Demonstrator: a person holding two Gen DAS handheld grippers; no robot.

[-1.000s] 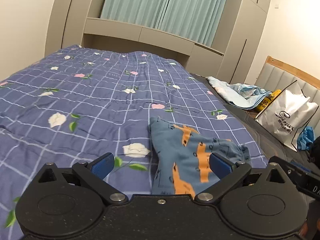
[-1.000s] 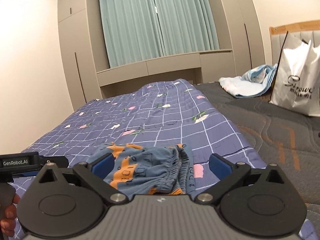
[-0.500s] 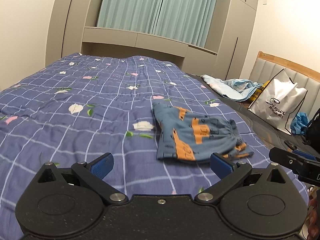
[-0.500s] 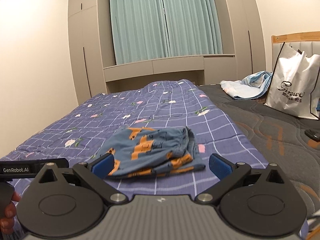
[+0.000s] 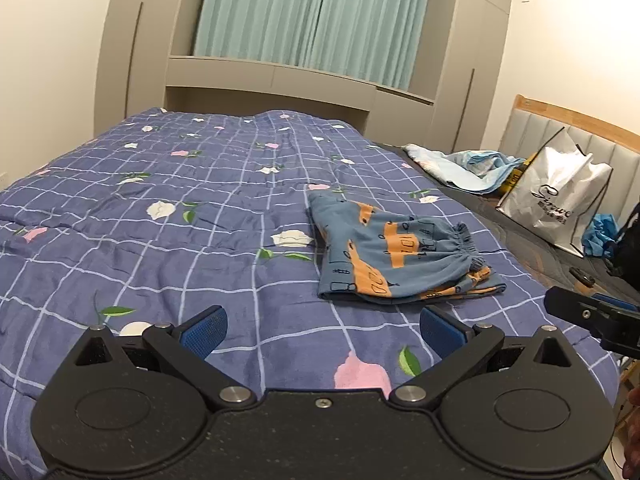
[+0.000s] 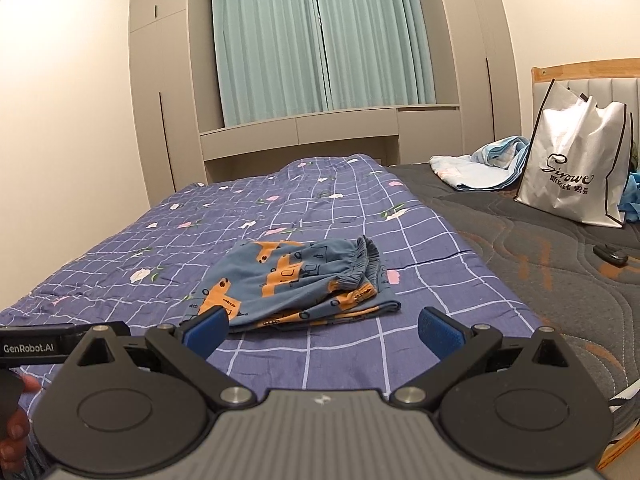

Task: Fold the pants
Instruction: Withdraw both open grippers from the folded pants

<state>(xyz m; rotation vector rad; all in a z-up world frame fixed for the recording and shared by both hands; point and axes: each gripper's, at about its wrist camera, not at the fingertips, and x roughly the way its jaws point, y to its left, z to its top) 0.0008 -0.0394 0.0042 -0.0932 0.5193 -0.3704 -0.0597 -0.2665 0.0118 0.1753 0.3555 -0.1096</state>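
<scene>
- Two views split the room: only the right wrist view shows a small dark object (image 6: 611,255) on the grey mattress (image 6: 540,248); the left one shows more of the floral quilt (image 5: 140,240).
- White shopping bag (image 6: 580,168) stands upright by the headboard; its contents cannot be seen.
- Blue pants (image 5: 394,254) with an orange print lie folded on the quilt, elastic waistband bunched toward the mattress side.
- Left tongs (image 5: 322,326) and right tongs (image 6: 322,328) stand wide apart, empty, short of the pants.
</scene>
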